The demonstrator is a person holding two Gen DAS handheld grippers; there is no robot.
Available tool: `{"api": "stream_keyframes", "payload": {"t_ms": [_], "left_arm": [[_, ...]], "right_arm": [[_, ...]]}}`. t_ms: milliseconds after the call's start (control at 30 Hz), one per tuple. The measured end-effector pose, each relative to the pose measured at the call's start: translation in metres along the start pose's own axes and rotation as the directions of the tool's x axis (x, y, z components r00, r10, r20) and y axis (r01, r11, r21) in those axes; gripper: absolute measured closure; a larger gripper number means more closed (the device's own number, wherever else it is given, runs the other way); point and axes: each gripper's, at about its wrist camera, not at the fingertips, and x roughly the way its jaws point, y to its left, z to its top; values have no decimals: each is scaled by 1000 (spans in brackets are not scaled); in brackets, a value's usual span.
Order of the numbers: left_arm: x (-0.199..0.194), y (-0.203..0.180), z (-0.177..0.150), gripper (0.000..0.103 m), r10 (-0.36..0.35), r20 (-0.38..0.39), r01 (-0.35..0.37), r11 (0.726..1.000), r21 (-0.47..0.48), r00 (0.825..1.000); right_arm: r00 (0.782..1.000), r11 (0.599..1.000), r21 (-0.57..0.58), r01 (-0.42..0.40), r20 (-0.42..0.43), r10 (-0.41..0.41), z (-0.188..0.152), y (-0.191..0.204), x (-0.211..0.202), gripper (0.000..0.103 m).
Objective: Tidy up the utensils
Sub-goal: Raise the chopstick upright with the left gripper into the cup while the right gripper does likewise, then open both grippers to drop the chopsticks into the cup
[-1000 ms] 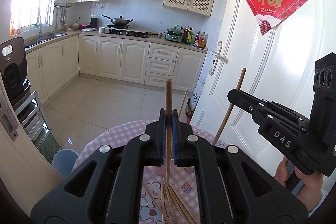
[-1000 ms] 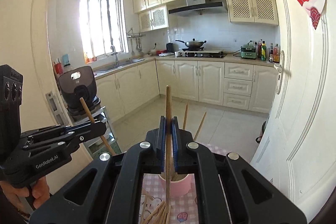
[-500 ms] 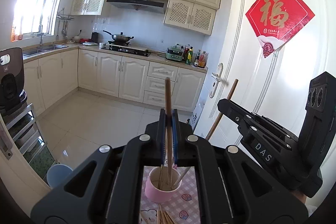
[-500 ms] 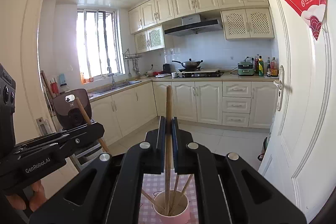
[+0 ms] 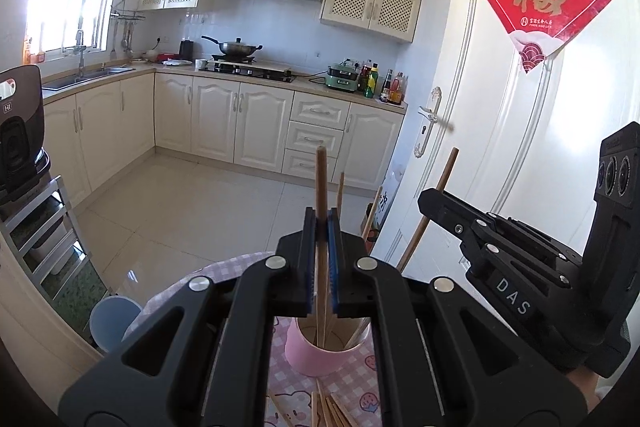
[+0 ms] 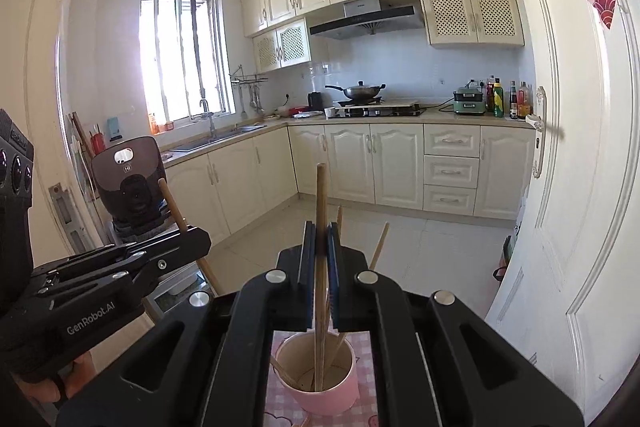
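A pink cup (image 5: 320, 361) stands on the pink checked tablecloth (image 5: 224, 265) with several wooden chopsticks leaning in it. My left gripper (image 5: 322, 225) is shut on an upright chopstick (image 5: 321, 183) whose lower end dips into the cup. In the right wrist view my right gripper (image 6: 321, 233) is shut on another upright chopstick (image 6: 321, 195), its lower end deep inside the pink cup (image 6: 320, 393). Each gripper shows in the other's view: the right gripper (image 5: 430, 201) at the right, the left gripper (image 6: 200, 237) at the left. Loose chopsticks (image 5: 332, 411) lie before the cup.
A white door (image 5: 520, 147) with a red paper sign stands close on the right. A metal rack with a dark appliance (image 5: 18, 147) is on the left, and a blue stool (image 5: 114, 319) sits by the table's edge. Kitchen cabinets line the far walls.
Both grippers have sunk toward the pink cup, each still shut on its chopstick. The cup has come into plain view under the jaws, and both chopstick ends now reach inside it.
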Motion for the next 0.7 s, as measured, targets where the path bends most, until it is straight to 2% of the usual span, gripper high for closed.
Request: {"api": "stream_keyframes", "payload": {"t_ms": [333, 500, 700], "left_arm": [[11, 2, -20, 97, 24, -26, -24, 1000, 17, 999], [20, -2, -27, 97, 24, -73, -21, 999, 36, 997], [17, -5, -32, 97, 21, -81, -18, 999, 40, 996]], "right_arm": [[1000, 1000, -5, 1, -28, -1, -18, -3, 1, 99], [998, 1000, 2, 10, -56, -10, -29, -8, 5, 99], [998, 1000, 7, 18, -59, -18, -33, -9, -1, 98]]}}
